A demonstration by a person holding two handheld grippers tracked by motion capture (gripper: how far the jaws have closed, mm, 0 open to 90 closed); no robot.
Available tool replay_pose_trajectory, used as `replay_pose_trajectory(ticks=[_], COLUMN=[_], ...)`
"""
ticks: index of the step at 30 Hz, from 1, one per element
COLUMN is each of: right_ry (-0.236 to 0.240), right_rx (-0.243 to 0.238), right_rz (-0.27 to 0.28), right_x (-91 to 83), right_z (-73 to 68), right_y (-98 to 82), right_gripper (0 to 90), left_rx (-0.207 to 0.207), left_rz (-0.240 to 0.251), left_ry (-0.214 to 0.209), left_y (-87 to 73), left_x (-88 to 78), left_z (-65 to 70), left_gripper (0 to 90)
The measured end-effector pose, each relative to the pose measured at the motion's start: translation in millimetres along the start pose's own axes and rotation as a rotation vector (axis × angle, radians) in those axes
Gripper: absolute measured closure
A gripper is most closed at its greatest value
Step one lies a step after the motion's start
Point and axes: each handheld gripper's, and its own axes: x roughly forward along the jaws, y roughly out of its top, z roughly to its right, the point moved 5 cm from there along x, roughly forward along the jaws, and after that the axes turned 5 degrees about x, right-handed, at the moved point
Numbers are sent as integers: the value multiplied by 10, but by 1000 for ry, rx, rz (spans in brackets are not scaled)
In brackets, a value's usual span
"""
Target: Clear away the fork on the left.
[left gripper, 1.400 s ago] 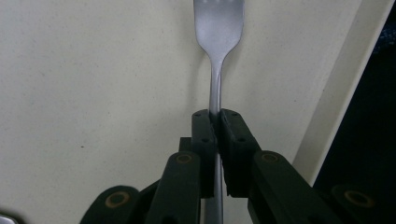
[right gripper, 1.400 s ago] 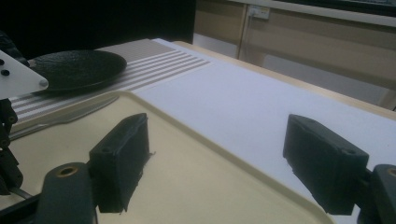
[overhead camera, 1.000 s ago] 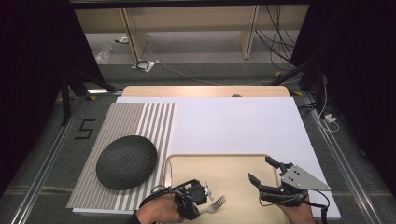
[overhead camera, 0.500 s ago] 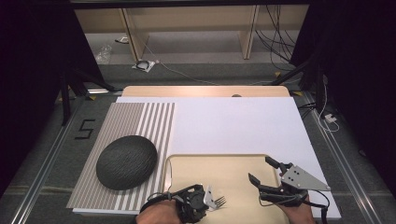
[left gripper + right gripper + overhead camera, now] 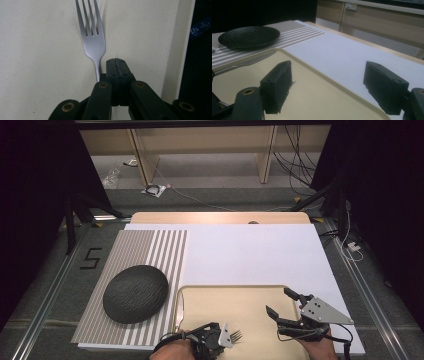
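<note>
The fork (image 5: 92,37) handle is hidden behind the left hand-held gripper (image 5: 116,72) at 6 o'clock; its tine tips are cut off at 12 o'clock.

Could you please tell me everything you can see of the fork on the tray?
The fork is plain silvery metal with a matte sheen, four straight tines and a narrow neck. It lies over the beige tray near its front edge, tines pointing away from the left gripper. That gripper's black jaws are pressed together, and the fork's handle runs down along their left side and disappears behind them; whether they actually pinch it cannot be told. In the high view the tines stick out to the gripper's right.
</note>
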Motion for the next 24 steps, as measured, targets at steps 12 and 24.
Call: replay_pose_trajectory(ticks=[12,24], right_ry=[0,1], right_rx=[-1,-2], right_rz=[-1,0], right_x=[0,0], right_z=[-1,-1], right_y=[-1,0], right_gripper=[238,239], left_rx=[-23,-85], left_rz=[6,4], left_ry=[19,46], left_y=[-35,-135], left_x=[4,-32], left_z=[-71,-226], left_gripper=[893,893])
